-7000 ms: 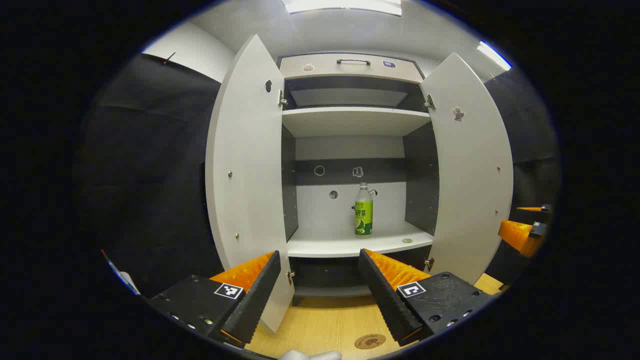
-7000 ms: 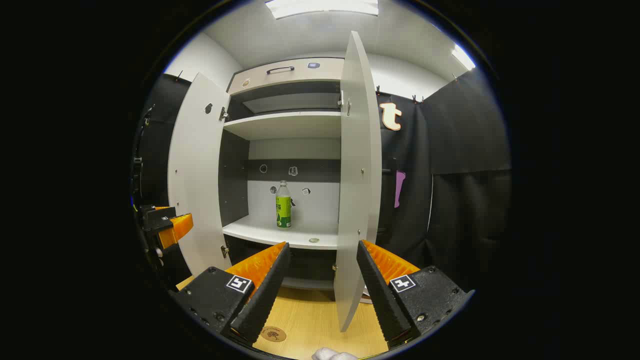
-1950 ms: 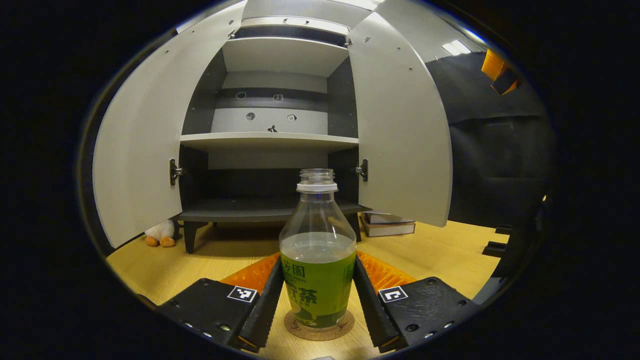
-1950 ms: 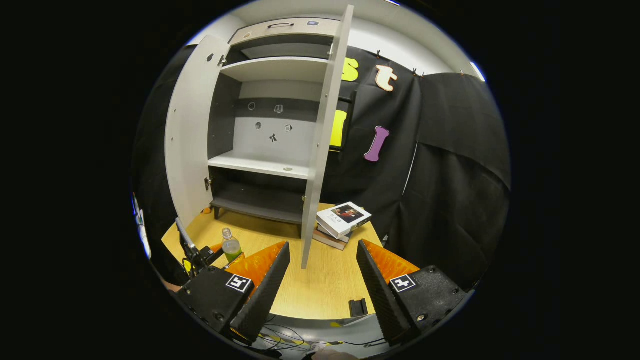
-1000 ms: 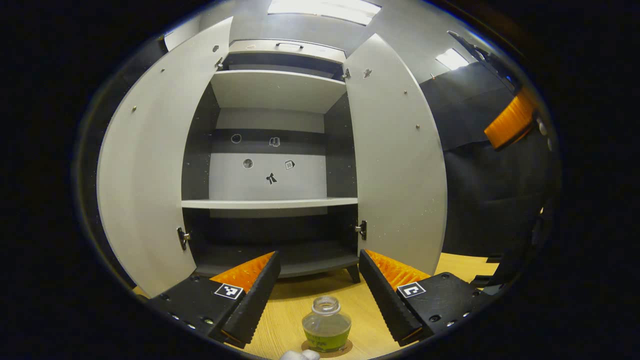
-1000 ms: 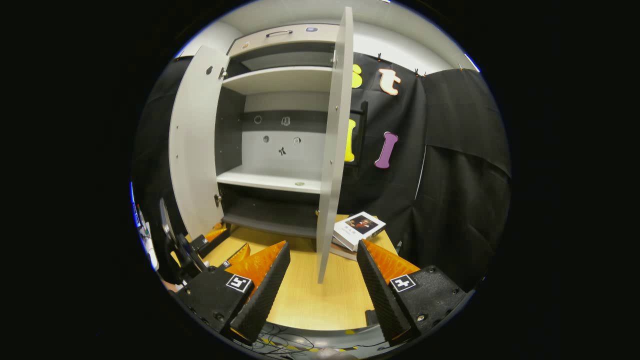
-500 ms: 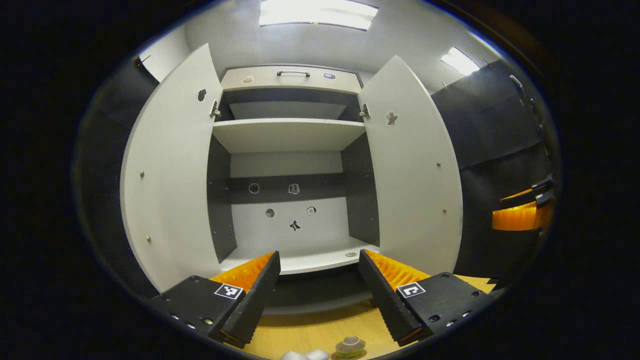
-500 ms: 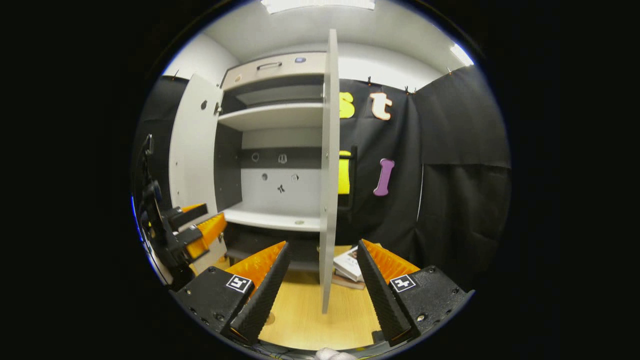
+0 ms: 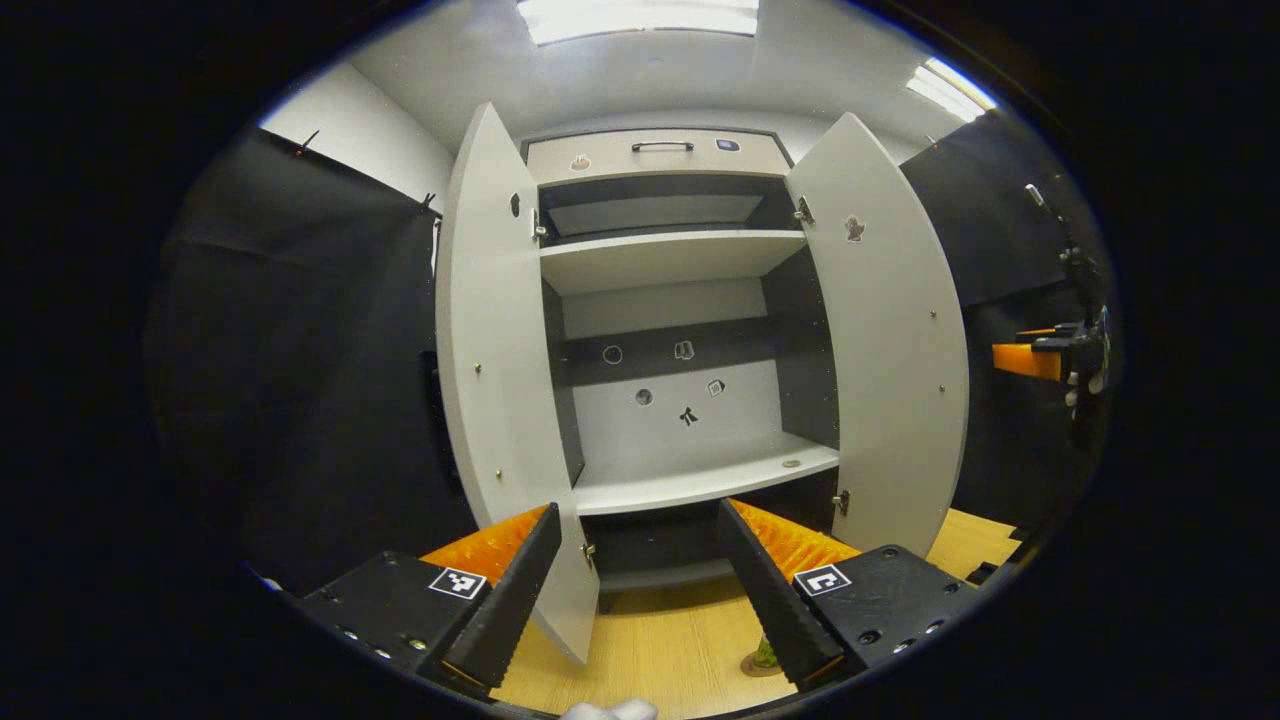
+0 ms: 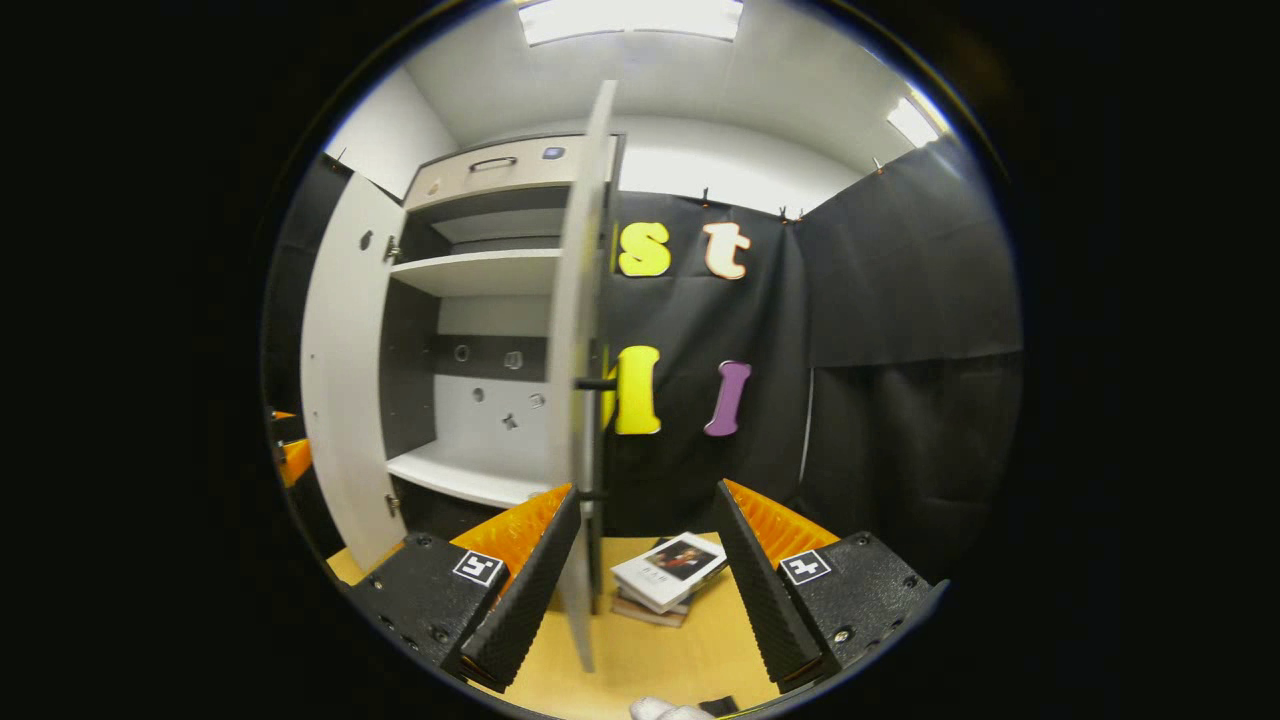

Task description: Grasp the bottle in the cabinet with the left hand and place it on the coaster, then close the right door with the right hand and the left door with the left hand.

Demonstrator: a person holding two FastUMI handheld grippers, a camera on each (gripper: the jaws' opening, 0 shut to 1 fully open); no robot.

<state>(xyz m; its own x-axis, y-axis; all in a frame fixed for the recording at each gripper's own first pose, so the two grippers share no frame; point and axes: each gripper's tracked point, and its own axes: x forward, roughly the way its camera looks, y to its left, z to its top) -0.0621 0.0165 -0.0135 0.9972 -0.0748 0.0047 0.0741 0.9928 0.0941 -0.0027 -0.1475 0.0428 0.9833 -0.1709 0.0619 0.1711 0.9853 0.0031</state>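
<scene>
Readable text: none.
Gripper markers (image 9: pixel 456 582): square black-and-white coded patterns, not writing.
Book cover (image 10: pixel 668 570): print too small to make out.
Cabinet stickers (image 9: pixel 688 416): small pictures, illegible.

Staged recording booth: black cloth walls (image 10: pixel 900 300), ceiling light panels (image 9: pixel 640 15), lone cabinet (image 9: pixel 660 300) on wood floor (image 9: pixel 660 650)

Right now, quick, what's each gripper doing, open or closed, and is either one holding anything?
Left gripper: open, holding nothing, pointed at the open cabinet.
Right gripper: open, holding nothing, fingers either side of the right door's edge.
</scene>
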